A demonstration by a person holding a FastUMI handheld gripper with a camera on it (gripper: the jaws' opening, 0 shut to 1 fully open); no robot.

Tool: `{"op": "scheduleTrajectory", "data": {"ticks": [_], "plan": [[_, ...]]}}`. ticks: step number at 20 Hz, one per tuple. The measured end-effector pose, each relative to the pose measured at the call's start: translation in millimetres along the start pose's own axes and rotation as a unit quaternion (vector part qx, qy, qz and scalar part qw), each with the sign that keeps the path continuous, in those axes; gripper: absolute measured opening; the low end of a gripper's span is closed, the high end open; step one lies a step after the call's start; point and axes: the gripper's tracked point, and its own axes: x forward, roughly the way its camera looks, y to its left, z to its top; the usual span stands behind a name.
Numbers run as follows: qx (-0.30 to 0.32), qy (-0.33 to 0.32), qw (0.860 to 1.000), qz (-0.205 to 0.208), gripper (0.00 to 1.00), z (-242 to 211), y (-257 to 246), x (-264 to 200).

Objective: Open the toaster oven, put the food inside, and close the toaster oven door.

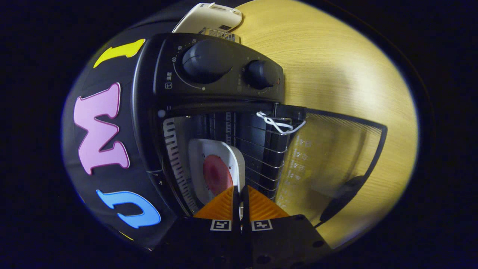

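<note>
A wooden table is seen across the upper right and right of the frame, w/ the view rolled sideways. A black toaster oven takes up the centre and left; its control panel w/ two round knobs, a large knob and a smaller knob, is seen at upper centre. The oven door is swung fully open toward the right of the frame, its glass lying against the table, w/ a dark handle at lower right. A wire rack is seen inside the cavity at centre, and a white cord is looped at the door's hinge corner. A white tray holding a reddish piece of food is seen inside the oven, lower centre, resting on the rack. A cream-coloured appliance is seen beyond the oven at top centre. The gripper is at bottom centre; its fingers are brought nearly together w/ only a thin slit between, and the tray's edge is seen in that slit, so it appears pinched. The food lies just ahead of the fingertips.
</note>
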Motion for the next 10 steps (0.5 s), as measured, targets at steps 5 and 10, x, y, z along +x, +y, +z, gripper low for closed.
{"op": "scheduleTrajectory", "data": {"ticks": [5,10], "plan": [[0.029,-0.046,0.998,-0.013,0.05,1.5,-1.8,19.5],[0.026,-0.041,0.999,-0.01,0.1,-6.7,-4.9,30.5]]}}
